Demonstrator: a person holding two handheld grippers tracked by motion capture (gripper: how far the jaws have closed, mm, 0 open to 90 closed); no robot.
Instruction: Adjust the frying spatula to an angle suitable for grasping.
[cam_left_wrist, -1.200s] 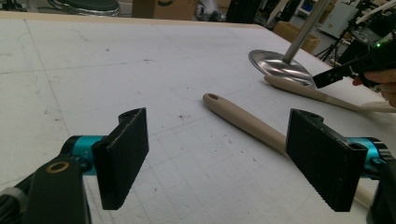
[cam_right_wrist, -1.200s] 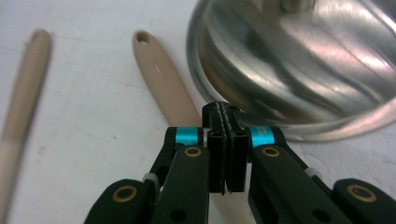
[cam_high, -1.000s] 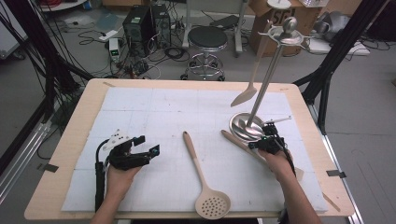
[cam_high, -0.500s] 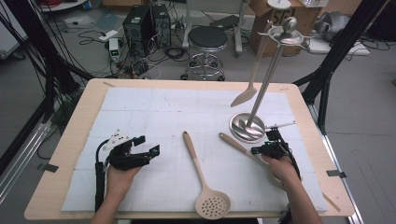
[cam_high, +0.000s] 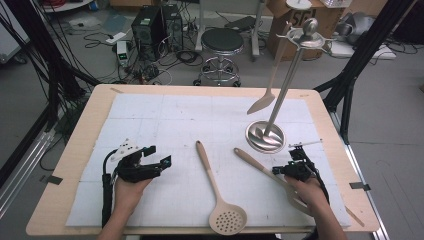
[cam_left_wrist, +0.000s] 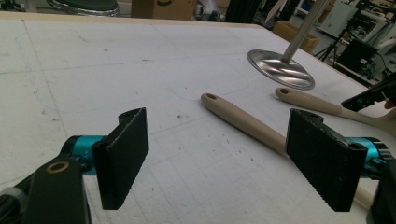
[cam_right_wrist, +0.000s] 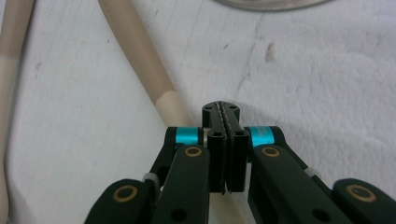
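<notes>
As the right gripper drew back: the right gripper (cam_high: 289, 170) has slid a little toward the person's edge of the desk (cam_high: 85, 130) over the last second, away from the stand (cam_high: 264, 137).
Utensil shift: the beige utensil (cam_high: 255, 162) under it has crept the same way; its handle tip now lies slightly farther from the stand's base than before.
Right gripper state: the right gripper view shows the right gripper (cam_right_wrist: 221, 109) with its pads pressed flat together and nothing between them; the utensil's handle (cam_right_wrist: 140, 56) runs under its left link, so it looks to be resting on or beside the handle, not clamping it.
Left gripper state: the left gripper (cam_high: 159, 155) has kept its place at the left of the white mat (cam_high: 165, 115), jaws wide apart and empty, as the left gripper view (cam_left_wrist: 219, 154) confirms.
Where the utensil is: flat on the mat, handle tip pointing at the stand's base but apart from it, far end hidden under the right hand.
Other things: the slotted spoon (cam_high: 215, 190) lies unmoved mid-desk; a spatula (cam_high: 265, 100) hangs from the stand.
Meaning for the work: probably a nudge to reposition the utensil for a cleaner pick-up; no hold exists yet, so hanging it on the stand remains to be done, and the jaws must open first.
</notes>
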